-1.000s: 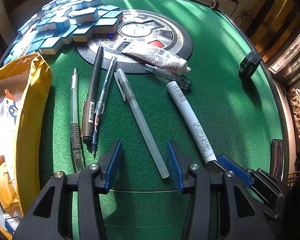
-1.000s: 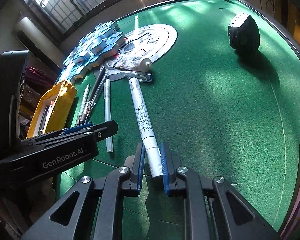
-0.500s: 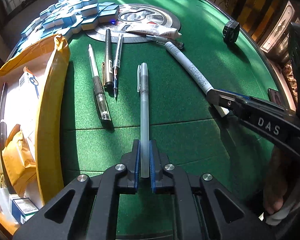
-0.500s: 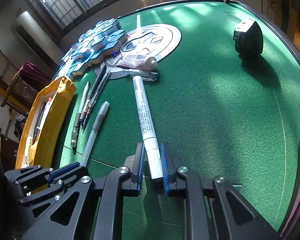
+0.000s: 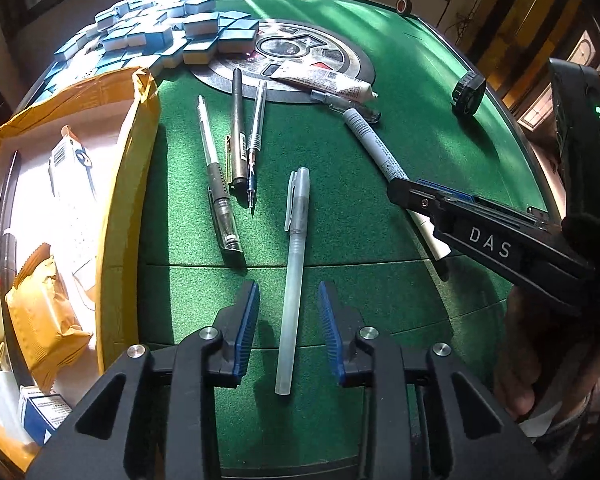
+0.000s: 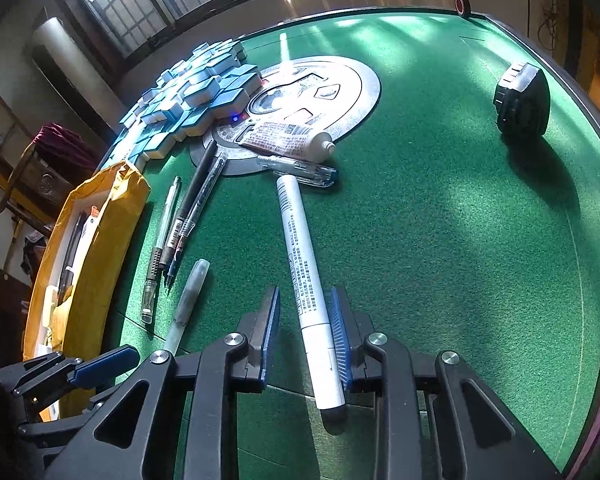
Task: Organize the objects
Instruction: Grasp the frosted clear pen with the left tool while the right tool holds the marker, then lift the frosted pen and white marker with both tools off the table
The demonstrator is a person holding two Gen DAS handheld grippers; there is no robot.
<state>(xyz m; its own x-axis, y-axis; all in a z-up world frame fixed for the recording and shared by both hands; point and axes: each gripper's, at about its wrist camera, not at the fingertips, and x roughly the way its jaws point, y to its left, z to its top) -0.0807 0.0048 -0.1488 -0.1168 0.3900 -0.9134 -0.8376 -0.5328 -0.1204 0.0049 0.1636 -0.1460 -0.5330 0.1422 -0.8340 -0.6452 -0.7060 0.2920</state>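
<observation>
Frosted pen [image 5: 294, 276] now released, lengthwise between opening left claw [image 5: 288, 328]

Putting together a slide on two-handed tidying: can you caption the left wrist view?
Left gripper, jaws opening, straddles a frosted pen lying on green felt, beside more pens and a yellow box.

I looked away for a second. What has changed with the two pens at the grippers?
The left gripper clamped the frosted pen, turned it straight, and is opening off it. The right gripper is opening off the white marker. The other pens stayed put.
</observation>
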